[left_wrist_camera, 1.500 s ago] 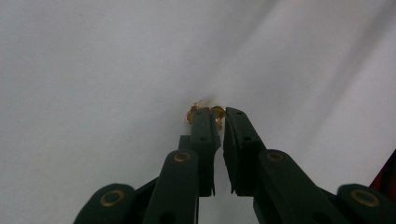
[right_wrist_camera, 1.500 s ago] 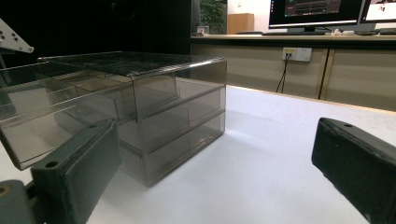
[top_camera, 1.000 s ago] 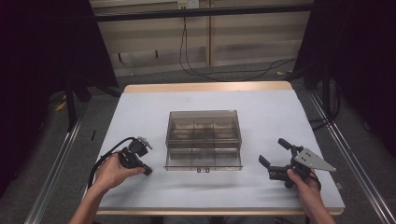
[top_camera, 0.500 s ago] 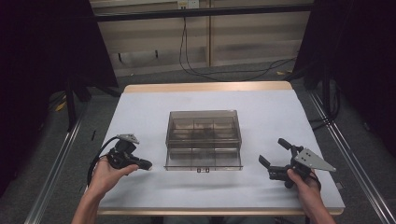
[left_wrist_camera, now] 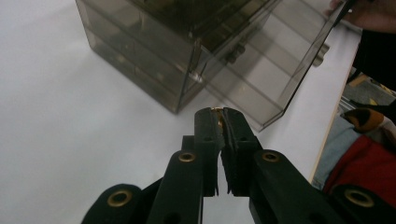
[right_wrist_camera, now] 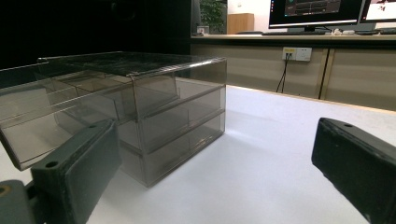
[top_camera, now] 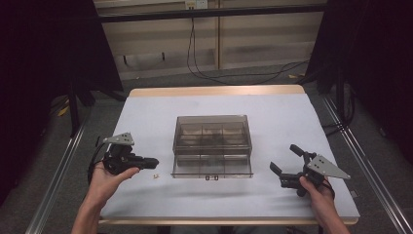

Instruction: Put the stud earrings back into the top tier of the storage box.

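Left of the drawer box (top_camera: 212,145), left gripper (top_camera: 152,162) fingers clench something small (brass-coloured) — right gripper (top_camera: 284,163) fingers released.

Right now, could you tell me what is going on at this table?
A person works at a white table with a gripper in each hand. The left gripper is shut on a small brass-coloured piece, lifted off the table beside a smoky clear drawer box whose bottom drawer is pulled out. Another small piece lies on the table nearby. The right gripper waits open, empty.
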Demonstrator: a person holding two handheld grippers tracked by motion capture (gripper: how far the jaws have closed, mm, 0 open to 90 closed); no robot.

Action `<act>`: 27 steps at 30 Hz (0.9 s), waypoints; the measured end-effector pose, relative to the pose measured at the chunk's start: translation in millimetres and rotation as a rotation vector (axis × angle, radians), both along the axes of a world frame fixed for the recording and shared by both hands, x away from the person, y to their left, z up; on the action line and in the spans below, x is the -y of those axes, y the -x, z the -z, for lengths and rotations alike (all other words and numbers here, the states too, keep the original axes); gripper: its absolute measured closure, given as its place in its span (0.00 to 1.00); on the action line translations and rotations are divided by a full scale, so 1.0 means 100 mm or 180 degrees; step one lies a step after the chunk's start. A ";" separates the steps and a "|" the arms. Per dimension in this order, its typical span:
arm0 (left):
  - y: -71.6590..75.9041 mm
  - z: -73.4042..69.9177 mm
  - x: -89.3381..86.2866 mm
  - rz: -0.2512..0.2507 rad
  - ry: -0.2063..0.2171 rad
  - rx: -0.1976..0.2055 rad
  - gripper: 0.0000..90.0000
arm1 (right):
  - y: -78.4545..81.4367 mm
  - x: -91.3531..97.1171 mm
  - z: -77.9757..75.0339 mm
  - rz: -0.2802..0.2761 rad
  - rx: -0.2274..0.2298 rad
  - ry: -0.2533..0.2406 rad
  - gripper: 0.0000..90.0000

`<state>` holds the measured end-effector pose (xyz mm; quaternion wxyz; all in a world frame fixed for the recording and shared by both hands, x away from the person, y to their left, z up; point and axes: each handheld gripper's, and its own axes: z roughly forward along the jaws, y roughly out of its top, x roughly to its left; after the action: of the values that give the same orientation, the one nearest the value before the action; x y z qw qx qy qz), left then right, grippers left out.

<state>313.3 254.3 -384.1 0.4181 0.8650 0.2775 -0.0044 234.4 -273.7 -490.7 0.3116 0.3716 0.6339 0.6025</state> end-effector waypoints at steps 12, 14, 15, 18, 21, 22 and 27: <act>-0.07 -0.39 0.32 0.0164 0.0204 0.0324 0.95 | 0.00 0.00 0.00 0.0003 0.0001 0.0001 0.01; -0.08 -0.43 0.40 0.0221 0.0176 0.0337 0.95 | 0.00 0.00 0.00 0.0002 0.0000 0.0000 0.01; -0.08 -0.43 0.40 0.0221 0.0176 0.0337 0.95 | 0.00 0.00 0.00 0.0001 0.0004 0.0001 0.01; -0.10 -0.48 0.59 0.0338 0.0168 0.0331 0.95 | 0.00 0.00 0.00 0.0001 0.0003 0.0002 0.01; -0.11 -0.50 0.72 0.0436 0.0120 0.0323 0.95 | 0.00 0.00 0.00 -0.0004 -0.0001 0.0000 0.01; -0.12 -0.50 0.77 0.0454 0.0116 0.0311 0.95 | 0.00 0.00 0.00 0.0000 0.0000 0.0001 0.01; -0.17 -0.56 0.91 0.0560 0.0016 0.0282 0.95 | 0.00 0.00 0.00 0.0000 0.0003 0.0004 0.01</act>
<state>330.2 163.4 -328.4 0.4302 0.8843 0.1816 -0.0035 234.3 -273.8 -490.7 0.3122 0.3711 0.6341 0.6023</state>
